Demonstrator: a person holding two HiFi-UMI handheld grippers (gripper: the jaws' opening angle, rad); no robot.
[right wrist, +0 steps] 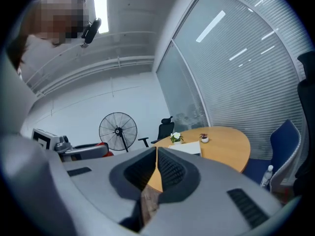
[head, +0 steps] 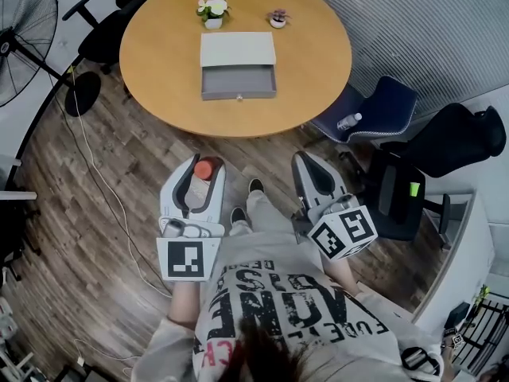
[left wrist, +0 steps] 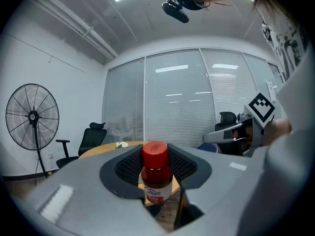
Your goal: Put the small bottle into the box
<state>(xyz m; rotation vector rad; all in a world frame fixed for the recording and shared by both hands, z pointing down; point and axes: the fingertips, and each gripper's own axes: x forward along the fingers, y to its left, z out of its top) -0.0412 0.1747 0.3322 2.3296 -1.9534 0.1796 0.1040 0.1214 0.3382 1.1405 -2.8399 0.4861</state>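
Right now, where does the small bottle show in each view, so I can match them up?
Head view: small bottle, red cap showing, in the left tool, left of centre, below the table.
Left gripper view: centre, low, gripped between the jaws.
Right gripper view: only a red sliver at mid-left, at the left tool.
Shared landmark: the round wooden table.

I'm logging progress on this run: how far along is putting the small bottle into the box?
Done: the left gripper is clamped on the small bottle. In hand: it is held short of the table. Left: placing it in the box, whose drawer stands open.
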